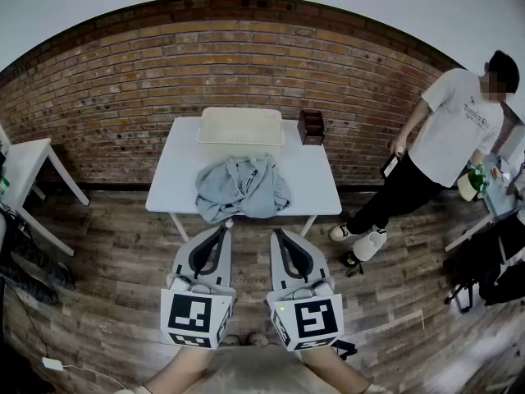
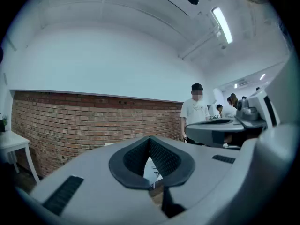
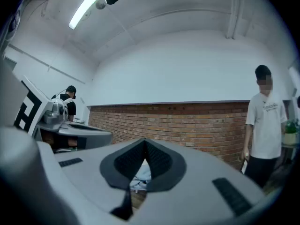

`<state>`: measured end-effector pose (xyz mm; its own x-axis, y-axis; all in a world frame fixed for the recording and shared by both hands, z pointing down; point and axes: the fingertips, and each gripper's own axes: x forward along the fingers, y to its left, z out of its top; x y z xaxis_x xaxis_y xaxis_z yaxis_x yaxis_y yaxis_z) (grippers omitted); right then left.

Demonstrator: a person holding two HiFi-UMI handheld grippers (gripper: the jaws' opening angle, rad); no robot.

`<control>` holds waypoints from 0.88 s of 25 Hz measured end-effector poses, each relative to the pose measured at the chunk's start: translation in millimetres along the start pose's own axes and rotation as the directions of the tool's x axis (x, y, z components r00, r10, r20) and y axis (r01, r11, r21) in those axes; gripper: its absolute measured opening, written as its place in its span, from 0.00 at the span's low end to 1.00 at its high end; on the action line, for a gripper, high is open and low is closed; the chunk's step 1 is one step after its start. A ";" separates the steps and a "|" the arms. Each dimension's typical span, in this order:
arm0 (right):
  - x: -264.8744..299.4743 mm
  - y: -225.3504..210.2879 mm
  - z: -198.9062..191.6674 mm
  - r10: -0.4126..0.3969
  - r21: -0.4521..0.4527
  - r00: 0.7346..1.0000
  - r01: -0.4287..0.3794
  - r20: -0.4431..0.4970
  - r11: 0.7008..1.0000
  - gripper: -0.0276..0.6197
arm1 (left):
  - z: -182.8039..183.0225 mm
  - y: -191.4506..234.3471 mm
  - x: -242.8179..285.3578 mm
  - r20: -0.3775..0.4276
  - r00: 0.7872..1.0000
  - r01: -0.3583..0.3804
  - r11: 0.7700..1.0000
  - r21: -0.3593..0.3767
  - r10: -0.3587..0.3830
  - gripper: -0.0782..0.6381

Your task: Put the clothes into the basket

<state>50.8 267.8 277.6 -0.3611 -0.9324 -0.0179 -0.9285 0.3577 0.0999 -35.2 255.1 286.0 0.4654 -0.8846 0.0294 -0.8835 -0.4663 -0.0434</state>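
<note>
A crumpled grey-blue garment [image 1: 242,187] lies on the near half of a white table [image 1: 320,189]. Behind it, at the table's far edge, stands a cream basket [image 1: 241,125] with slotted walls. My left gripper [image 1: 224,229] and right gripper [image 1: 276,233] hover side by side over the floor just short of the table's front edge, both shut with nothing in them. In the right gripper view the closed jaws [image 3: 144,142] frame a sliver of the garment [image 3: 141,176]. The left gripper view shows its jaws [image 2: 150,140] meeting, with a strip of table [image 2: 152,168] behind.
A small brown box [image 1: 311,126] sits at the table's back right corner. A person in a white shirt [image 1: 456,130] stands to the right by the brick wall [image 1: 123,80]. Another white table [image 1: 23,171] is at the left. The floor is wood plank.
</note>
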 end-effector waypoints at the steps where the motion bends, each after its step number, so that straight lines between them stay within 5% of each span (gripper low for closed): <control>1: -0.3 0.1 -0.9 -0.003 0.001 1.000 0.003 -0.004 1.000 0.05 | -0.5 0.1 -0.3 0.000 1.000 0.002 1.000 -0.002 -0.002 0.12; 22: 3.9 15.4 -9.1 -0.075 0.013 0.997 0.075 0.001 0.997 0.05 | -9.7 23.4 -10.0 0.005 0.999 0.040 0.999 -0.005 -0.040 0.12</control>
<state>35.9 269.2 288.1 -0.2907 -0.9564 -0.0266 -0.9539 0.2876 0.0854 -61.0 253.2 294.4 0.5007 -0.8652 0.0257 -0.8644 -0.5013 -0.0374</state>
